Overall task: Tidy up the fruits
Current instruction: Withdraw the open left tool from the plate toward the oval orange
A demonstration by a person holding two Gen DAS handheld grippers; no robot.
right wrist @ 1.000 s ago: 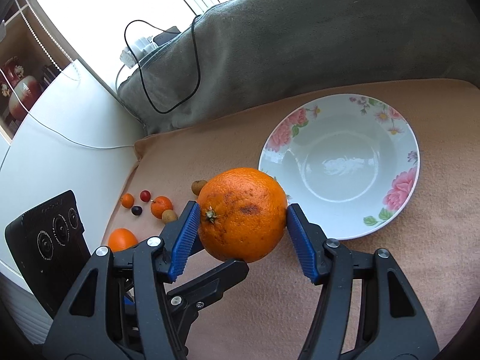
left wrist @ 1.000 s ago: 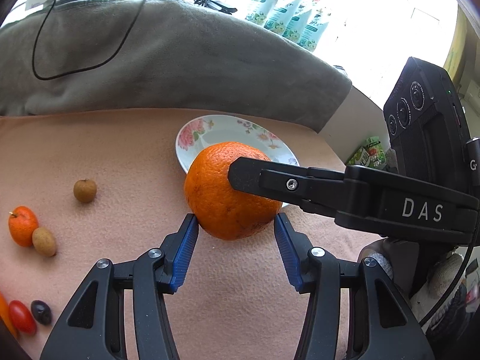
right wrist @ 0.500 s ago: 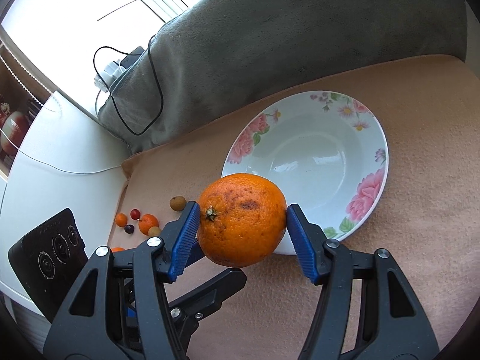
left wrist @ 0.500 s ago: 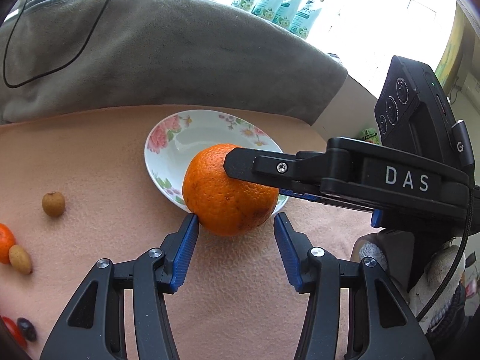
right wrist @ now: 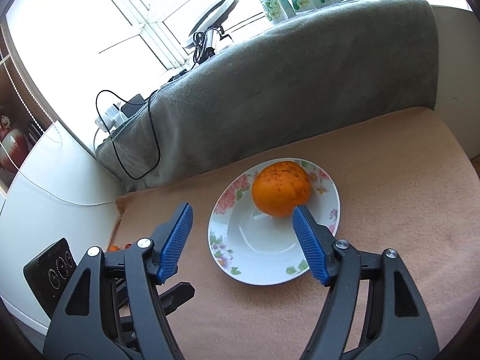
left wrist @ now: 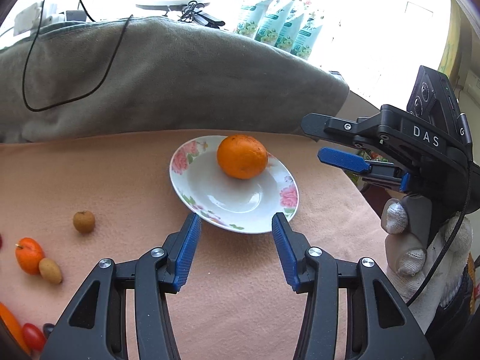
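Your right gripper [right wrist: 241,235] has dropped the orange [right wrist: 280,188] on the plate's [left wrist: 192,201] sloped far side, jaws apart; it may roll.

In the left wrist view the plate [left wrist: 192,162] lies at centre on the cloth [left wrist: 120,180], with the orange [left wrist: 242,156] on its 1 o'clock part, toward the blanket [left wrist: 180,84] behind. The left gripper [left wrist: 236,250] sits at 6 o'clock of the plate, near its rim; the right gripper [left wrist: 325,141] at 3 o'clock. A round fruit [left wrist: 84,222] lies at 8 o'clock, well apart; farther that way two small fruits [left wrist: 29,255] touch each other.
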